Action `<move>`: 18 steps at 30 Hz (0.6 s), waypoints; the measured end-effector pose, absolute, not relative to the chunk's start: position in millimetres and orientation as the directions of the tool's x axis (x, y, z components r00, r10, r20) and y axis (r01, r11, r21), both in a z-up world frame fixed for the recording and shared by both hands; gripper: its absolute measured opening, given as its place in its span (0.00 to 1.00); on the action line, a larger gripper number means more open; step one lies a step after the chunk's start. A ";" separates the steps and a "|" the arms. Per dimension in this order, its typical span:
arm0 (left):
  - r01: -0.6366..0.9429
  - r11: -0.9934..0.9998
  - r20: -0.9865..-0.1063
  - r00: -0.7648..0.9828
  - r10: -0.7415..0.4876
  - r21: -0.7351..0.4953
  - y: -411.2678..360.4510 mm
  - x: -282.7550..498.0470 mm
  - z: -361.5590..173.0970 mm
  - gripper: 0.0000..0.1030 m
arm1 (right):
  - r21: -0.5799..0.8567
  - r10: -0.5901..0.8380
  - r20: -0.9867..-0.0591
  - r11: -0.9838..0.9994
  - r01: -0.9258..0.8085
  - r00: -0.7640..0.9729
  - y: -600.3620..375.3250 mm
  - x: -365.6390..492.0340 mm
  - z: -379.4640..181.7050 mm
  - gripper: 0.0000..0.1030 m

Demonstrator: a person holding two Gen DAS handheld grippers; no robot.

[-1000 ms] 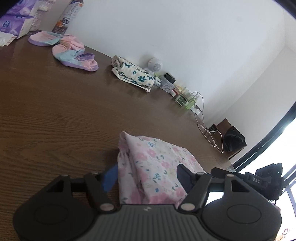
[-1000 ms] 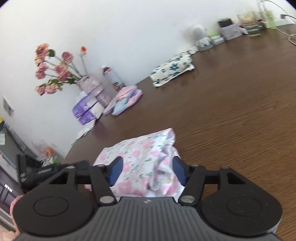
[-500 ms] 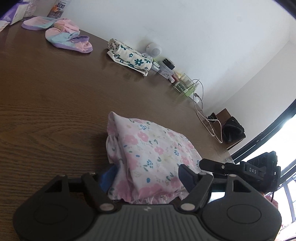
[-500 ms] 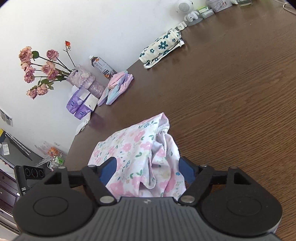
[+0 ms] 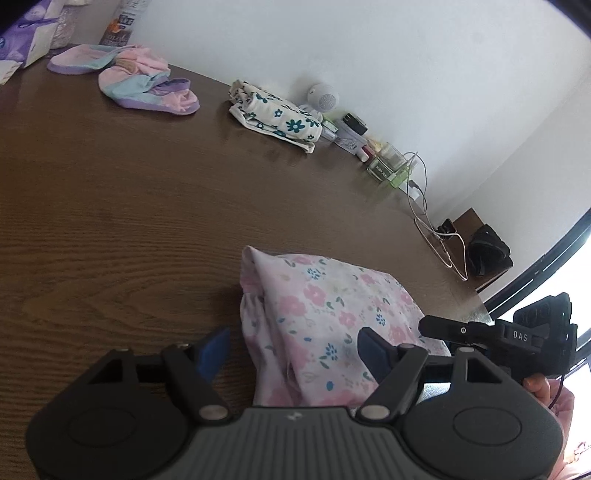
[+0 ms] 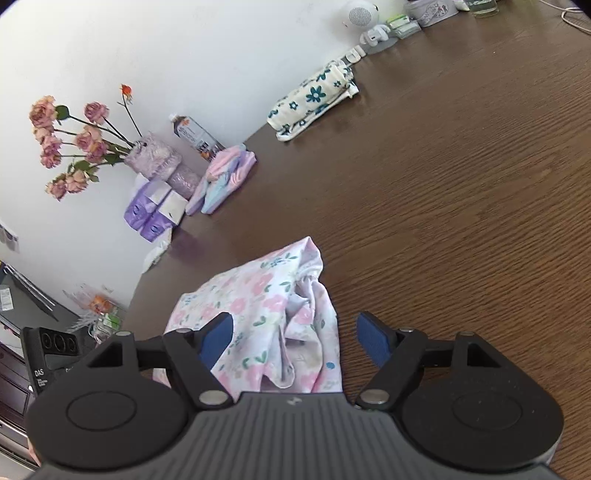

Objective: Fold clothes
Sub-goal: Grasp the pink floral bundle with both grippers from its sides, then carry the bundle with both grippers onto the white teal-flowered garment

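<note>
Both your left hand-held gripper (image 5: 291, 354) and right hand-held gripper (image 6: 295, 339) now stand open; the floral garment (image 5: 325, 314) has settled folded on the bench (image 5: 110, 206).

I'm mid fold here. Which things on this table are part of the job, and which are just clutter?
Job:
pink floral garment, between the open left gripper and open right gripper
folded blue-flowered cloth
folded pastel clothes

Lying about:
vase of roses
bottle
tissue packs
white speaker
cables
</note>
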State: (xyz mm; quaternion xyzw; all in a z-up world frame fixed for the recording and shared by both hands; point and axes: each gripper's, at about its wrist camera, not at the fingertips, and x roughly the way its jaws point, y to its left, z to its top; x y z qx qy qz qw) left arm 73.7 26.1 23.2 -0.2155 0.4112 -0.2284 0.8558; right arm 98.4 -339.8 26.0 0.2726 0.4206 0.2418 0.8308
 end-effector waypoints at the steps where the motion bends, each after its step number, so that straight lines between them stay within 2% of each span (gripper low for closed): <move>1: 0.218 0.797 -0.603 0.551 -0.577 -0.563 24.5 74.5 22.4 0.72 | 0.657 0.638 -0.568 0.732 -0.180 0.520 -337.8 100.1 25.4 0.73; 4: 0.212 0.734 -0.572 0.503 -0.648 -0.645 23.5 79.0 14.7 0.62 | 0.689 0.677 -0.549 0.698 -0.193 0.491 -332.5 103.8 21.7 0.72; 5: 0.203 0.718 -0.564 0.493 -0.662 -0.665 23.6 80.2 11.8 0.57 | 0.703 0.689 -0.540 0.685 -0.191 0.483 -330.9 104.5 19.7 0.71; 8: 0.168 0.695 -0.545 0.505 -0.669 -0.699 29.1 80.8 6.5 0.51 | 0.735 0.713 -0.520 0.654 -0.180 0.470 -328.4 105.2 14.8 0.63; 14: 0.109 0.646 -0.506 0.529 -0.682 -0.756 37.2 86.2 -1.2 0.50 | 0.795 0.740 -0.480 0.594 -0.122 0.470 -340.0 107.6 3.3 0.46; 17: 0.118 0.657 -0.510 0.534 -0.674 -0.744 33.8 90.6 0.1 0.49 | 0.793 0.740 -0.480 0.596 -0.127 0.472 -338.4 110.0 2.2 0.44; 18: 0.121 0.660 -0.511 0.535 -0.672 -0.741 32.8 91.9 0.5 0.45 | 0.793 0.741 -0.479 0.595 -0.129 0.471 -337.3 111.1 2.0 0.44</move>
